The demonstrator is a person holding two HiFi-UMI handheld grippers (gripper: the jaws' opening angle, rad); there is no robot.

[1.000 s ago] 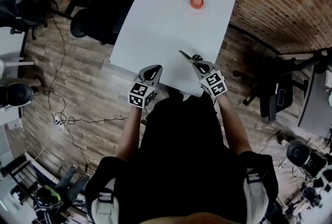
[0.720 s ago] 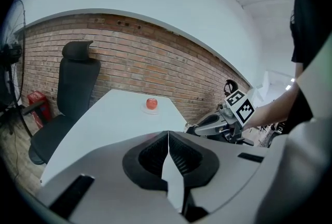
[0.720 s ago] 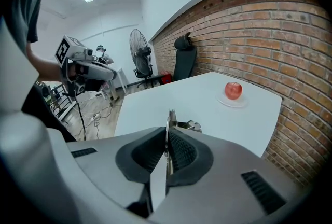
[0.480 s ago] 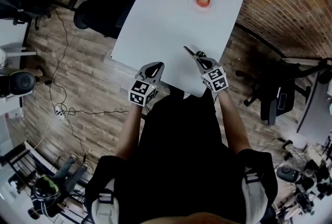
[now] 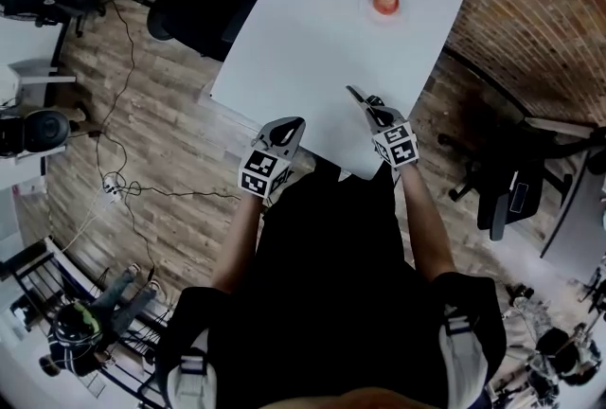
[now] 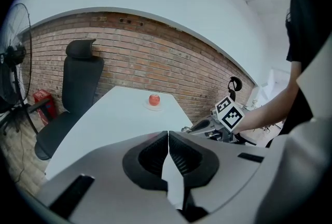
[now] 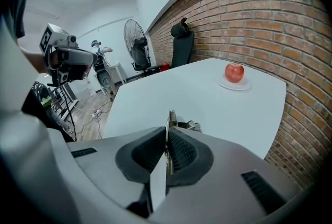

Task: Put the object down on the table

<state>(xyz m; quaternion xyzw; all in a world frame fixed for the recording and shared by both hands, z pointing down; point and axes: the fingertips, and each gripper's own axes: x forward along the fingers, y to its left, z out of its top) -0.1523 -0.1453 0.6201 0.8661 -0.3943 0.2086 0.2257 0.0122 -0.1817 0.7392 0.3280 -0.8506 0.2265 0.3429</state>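
A thin metal utensil (image 5: 357, 96) sticks out forward from my right gripper (image 5: 371, 110), which is shut on it just above the near edge of the white table (image 5: 303, 38). Seen from the right gripper view, the utensil's narrow metal edge (image 7: 170, 117) stands upright between the closed pads of that gripper (image 7: 167, 135). My left gripper (image 5: 290, 126) hovers at the table's near edge to the left, shut with nothing in it (image 6: 168, 137). A red apple (image 5: 384, 1) sits on a small plate at the far right of the table, well away from both grippers.
A black office chair (image 5: 194, 5) stands at the table's left side, another (image 5: 507, 180) to the right. A brick wall (image 5: 530, 9) runs behind the table. Cables (image 5: 133, 194) lie on the wooden floor. A fan (image 7: 136, 46) stands beyond the table.
The head camera has shifted, so the table and apple sit a little further right in view. Both grippers keep their places at the near table edge; the right still holds the utensil.
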